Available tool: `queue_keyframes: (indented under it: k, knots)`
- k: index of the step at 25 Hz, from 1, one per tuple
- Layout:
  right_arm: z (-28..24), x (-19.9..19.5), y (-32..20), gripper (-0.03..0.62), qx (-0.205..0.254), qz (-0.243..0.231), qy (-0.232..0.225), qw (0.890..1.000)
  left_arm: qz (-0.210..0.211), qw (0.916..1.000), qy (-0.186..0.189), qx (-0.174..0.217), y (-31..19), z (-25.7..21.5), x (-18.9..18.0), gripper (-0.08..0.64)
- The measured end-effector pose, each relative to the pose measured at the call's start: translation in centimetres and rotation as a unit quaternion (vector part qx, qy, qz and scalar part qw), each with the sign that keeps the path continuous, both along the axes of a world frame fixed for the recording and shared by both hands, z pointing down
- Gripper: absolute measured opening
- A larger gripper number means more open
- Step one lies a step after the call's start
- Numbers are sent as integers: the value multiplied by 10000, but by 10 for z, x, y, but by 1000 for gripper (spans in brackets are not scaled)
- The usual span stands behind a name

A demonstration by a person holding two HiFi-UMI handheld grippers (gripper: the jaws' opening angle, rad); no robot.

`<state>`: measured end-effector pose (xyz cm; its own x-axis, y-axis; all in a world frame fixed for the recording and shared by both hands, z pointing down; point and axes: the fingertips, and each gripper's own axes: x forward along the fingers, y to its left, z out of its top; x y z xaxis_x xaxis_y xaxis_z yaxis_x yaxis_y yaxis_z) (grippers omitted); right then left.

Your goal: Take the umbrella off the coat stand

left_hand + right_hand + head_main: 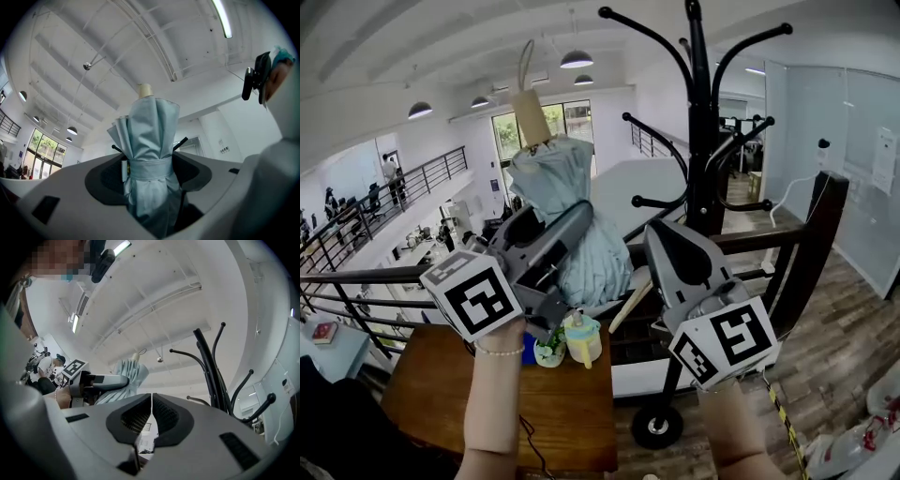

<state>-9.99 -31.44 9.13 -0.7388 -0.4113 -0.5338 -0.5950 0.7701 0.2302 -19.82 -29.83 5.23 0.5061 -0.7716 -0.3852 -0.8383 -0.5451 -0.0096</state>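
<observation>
Your left hand-held gripper (149, 169) is clamped on the folded pale-blue umbrella (153, 133). Its own view shows both jaws pressed against the cloth just at the fastening band, something the head view cannot show from behind. The head view adds the tan handle (530, 114) pointing up with its cord loop above it. It also shows that you hold the umbrella upright to the left of the black coat stand (701, 141). Whether the cloth brushes a lower hook cannot be made out. Your right hand-held gripper (664, 242) is raised near the stand's pole. In its own view the jaws are closed together on nothing, and your left gripper and the umbrella appear side-on beyond them. Below, only the head view shows a wooden surface (553, 408) carrying a lidded cup (583, 339).
</observation>
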Motion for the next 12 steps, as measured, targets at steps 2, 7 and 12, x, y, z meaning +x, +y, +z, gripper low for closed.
queue_keyframes:
  k: [2,7,12]
  knots:
    - [7,0,5,29,-63,30,31,10000,27,9999,-131,-44,8,11,5,307]
    - [43,6,13,29,-209,133,184,9995,-100,9993,-360,-31,23,50,17,305]
    - [57,5,26,29,-474,212,376,9979,101,9992,-381,-61,48,66,21,305]
